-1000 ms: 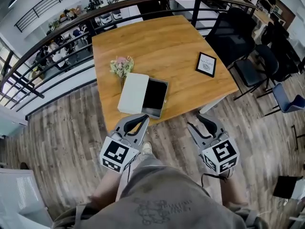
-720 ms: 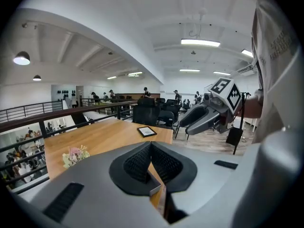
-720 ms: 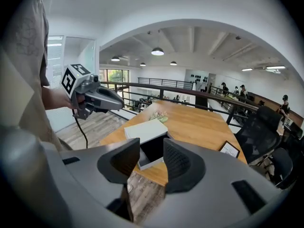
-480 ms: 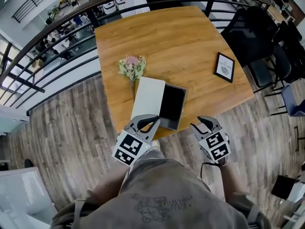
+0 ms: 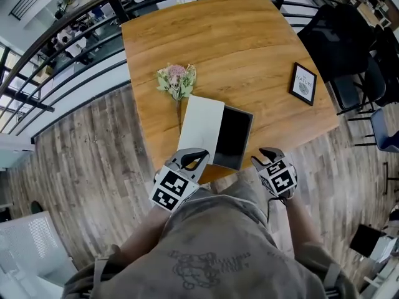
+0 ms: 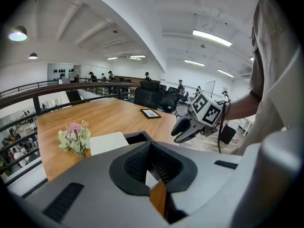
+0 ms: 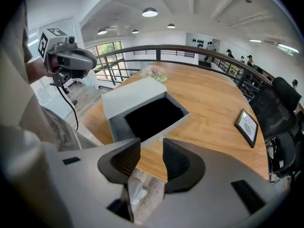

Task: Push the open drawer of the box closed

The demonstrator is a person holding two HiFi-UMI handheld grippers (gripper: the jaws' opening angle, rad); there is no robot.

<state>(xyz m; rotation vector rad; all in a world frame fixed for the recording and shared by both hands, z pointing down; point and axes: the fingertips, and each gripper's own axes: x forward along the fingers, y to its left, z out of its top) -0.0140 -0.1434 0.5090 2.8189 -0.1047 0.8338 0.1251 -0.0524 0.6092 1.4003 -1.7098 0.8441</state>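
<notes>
A flat white box (image 5: 201, 128) lies near the front edge of the wooden table (image 5: 218, 42). Its dark drawer (image 5: 234, 137) is pulled out to the right and shows a black inside. My left gripper (image 5: 198, 156) hovers just off the box's near corner, shut, with nothing in it. My right gripper (image 5: 264, 157) hangs beyond the table's edge, right of the drawer's near end, open by a narrow gap and empty. The right gripper view looks at the drawer (image 7: 154, 115) and box (image 7: 133, 99) past the gripper (image 7: 152, 148). In the left gripper view the gripper (image 6: 151, 145) faces the box (image 6: 108, 141).
A small bunch of flowers (image 5: 176, 80) lies just behind the box. A framed picture (image 5: 303, 83) sits at the table's right side. A dark railing (image 5: 75, 23) curves round the far side. Black chairs (image 5: 336, 36) stand to the right. Wooden floor (image 5: 93, 167) lies below me.
Both grippers have come closer to the table's front edge and the box. The right gripper has moved in toward the drawer's near end. The drawer stays open.
</notes>
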